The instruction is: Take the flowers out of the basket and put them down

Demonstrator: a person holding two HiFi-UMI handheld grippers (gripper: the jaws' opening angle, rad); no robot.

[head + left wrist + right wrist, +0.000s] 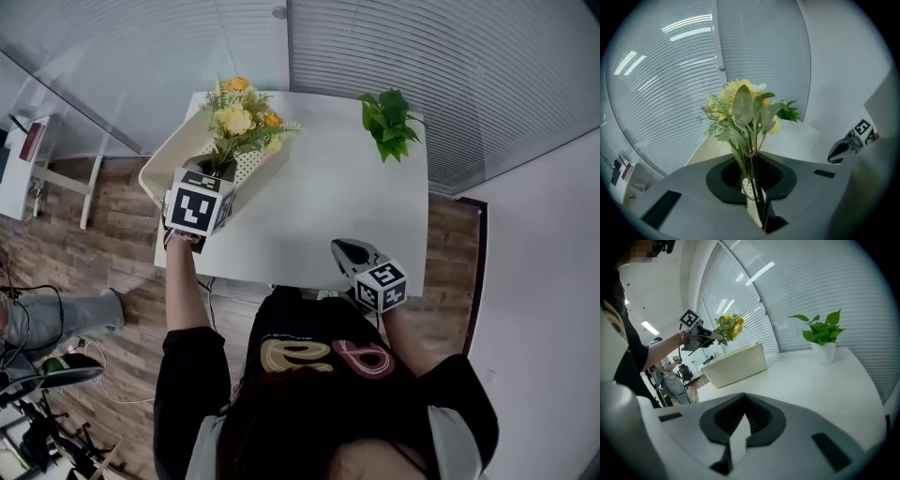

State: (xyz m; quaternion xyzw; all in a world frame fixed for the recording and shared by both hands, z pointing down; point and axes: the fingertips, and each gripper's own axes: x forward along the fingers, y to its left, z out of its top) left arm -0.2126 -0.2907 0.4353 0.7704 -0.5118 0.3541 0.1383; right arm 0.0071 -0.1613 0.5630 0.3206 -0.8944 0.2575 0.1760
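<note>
Table: white table (328, 211), with slatted blinds behind its far edge and wood flooring to the left and right.
Basket: cream basket (161, 155) with perforated walls, standing on the far left corner of the table, open top up.
Flowers: yellow flowers (242, 120) with green leaves, one bunch. They are held up over the basket's near end, with the blooms well above its rim. From the right gripper view the bunch looks clear of the basket.
Left gripper: left gripper (754, 201) is over the basket's near end, angled down and away from the person. Its jaws are clamped on the bundled green stems, and the blooms stand up past the fingertips.
Right gripper: right gripper (735, 439) is low over the near right part of the table, well apart from the basket. Its jaws are drawn together to a thin slit with nothing between them.
Potted plant: small green potted plant (389, 122) in a white pot, upright on the far right corner of the table and well apart from the basket.
</note>
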